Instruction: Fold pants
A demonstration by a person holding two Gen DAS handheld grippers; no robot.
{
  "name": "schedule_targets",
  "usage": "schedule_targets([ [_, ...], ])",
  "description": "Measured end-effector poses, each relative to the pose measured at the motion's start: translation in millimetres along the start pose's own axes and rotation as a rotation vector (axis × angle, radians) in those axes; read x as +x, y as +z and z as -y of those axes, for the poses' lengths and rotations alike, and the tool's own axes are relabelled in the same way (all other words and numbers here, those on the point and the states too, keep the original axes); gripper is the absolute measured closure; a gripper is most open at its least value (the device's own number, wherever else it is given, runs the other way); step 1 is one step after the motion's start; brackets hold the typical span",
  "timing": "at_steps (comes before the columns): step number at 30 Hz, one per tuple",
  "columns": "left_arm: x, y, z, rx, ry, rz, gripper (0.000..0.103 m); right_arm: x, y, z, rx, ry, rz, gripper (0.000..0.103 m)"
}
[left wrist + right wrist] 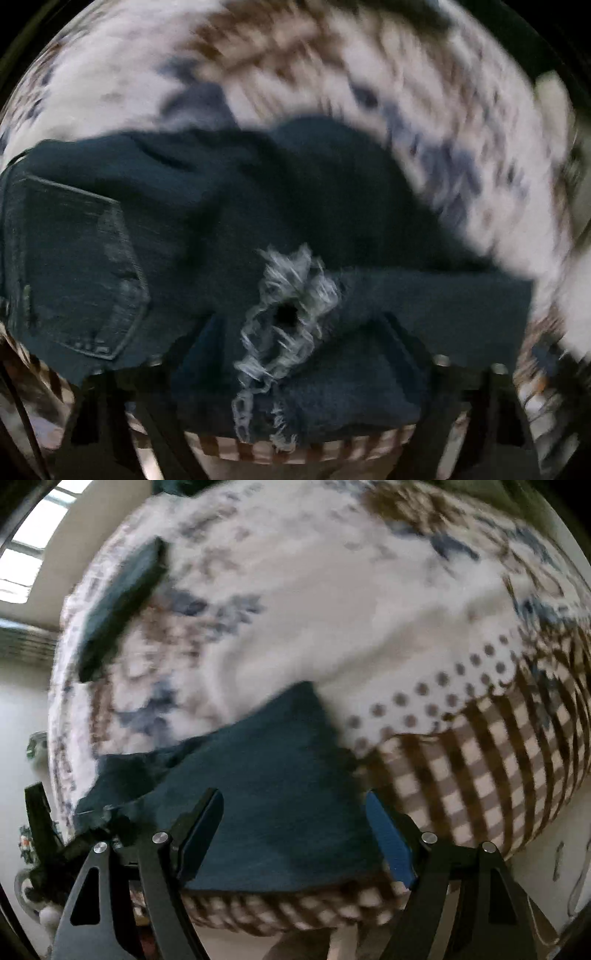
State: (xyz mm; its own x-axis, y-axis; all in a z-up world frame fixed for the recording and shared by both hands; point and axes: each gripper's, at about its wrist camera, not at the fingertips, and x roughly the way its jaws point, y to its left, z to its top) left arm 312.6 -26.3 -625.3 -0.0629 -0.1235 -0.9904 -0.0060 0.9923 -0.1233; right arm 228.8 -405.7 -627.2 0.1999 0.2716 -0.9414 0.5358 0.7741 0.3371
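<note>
Bed fills both views: white cover with blue and brown blotches, a dotted band, and a brown checked edge at 5 o'clock in the right wrist view.

Pants, dark denim, lie bunched on the bed near its checked edge. Left wrist view: back pocket at 9 o'clock, frayed rip near centre. Layers overlap unevenly, so I judge the fold partly done; squaring and a final fold remain.

A second dark folded piece sits at 10 o'clock in the right wrist view, well apart. Blurred; cannot identify.

Right gripper: fingers spread wide, astride the cloth edge, holding nothing.

Left gripper: fingers mostly hidden by denim; opening and hold cannot be told.

No containers in view.
</note>
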Motion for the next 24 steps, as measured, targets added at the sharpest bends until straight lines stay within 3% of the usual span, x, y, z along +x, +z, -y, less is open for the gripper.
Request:
schedule_targets([
  [1, 1.7, -4.2, 4.8, 0.038, 0.042, 0.014, 0.045, 10.2, 3.7, 1.1, 0.006, 0.021, -0.026, 0.021],
  [3, 1.9, -15.0, 7.8, 0.089, 0.099, 0.037, 0.057, 31.0, 4.8, 5.4, 0.014, 0.077, -0.096, 0.021],
  [6, 7.2, -27.1, -3.6, 0.112, 0.151, 0.044, 0.053, 54.2, 1.6, -2.8, -0.067, -0.015, -0.144, 0.021],
  [11, 0.1, -25.4, -20.3, 0.023, 0.099, 0.057, 0.053, 66.2, -0.3, -4.4, -0.090, -0.063, -0.184, 0.021],
  [13, -20.9, -29.3, -27.5, -0.037, 0.014, 0.113, 0.053, 62.4, -0.8, -18.4, -0.122, -0.109, -0.177, 0.021],
  [15, -49.3, -39.9, -47.2, -0.134, -0.085, 0.207, 0.049, 52.5, -4.4, -33.6, -0.153, -0.127, -0.158, 0.021],
  [18, -71.4, -65.8, -100.1, -0.358, -0.281, 0.285, 0.024, 37.8, -16.1, -56.9, -0.209, -0.177, -0.126, 0.021],
  [19, -74.1, -77.1, -126.3, -0.463, -0.368, 0.316, 0.024, 33.5, -20.3, -66.9, -0.228, -0.179, -0.120, 0.021],
  [20, -74.1, -86.7, -146.0, -0.540, -0.410, 0.339, 0.024, 31.4, -25.9, -76.8, -0.243, -0.177, -0.117, 0.021],
  [24, -61.2, -110.5, -218.3, -0.812, -0.417, 0.435, 0.026, 34.2, -45.6, -115.8, -0.304, -0.167, -0.105, 0.021],
])
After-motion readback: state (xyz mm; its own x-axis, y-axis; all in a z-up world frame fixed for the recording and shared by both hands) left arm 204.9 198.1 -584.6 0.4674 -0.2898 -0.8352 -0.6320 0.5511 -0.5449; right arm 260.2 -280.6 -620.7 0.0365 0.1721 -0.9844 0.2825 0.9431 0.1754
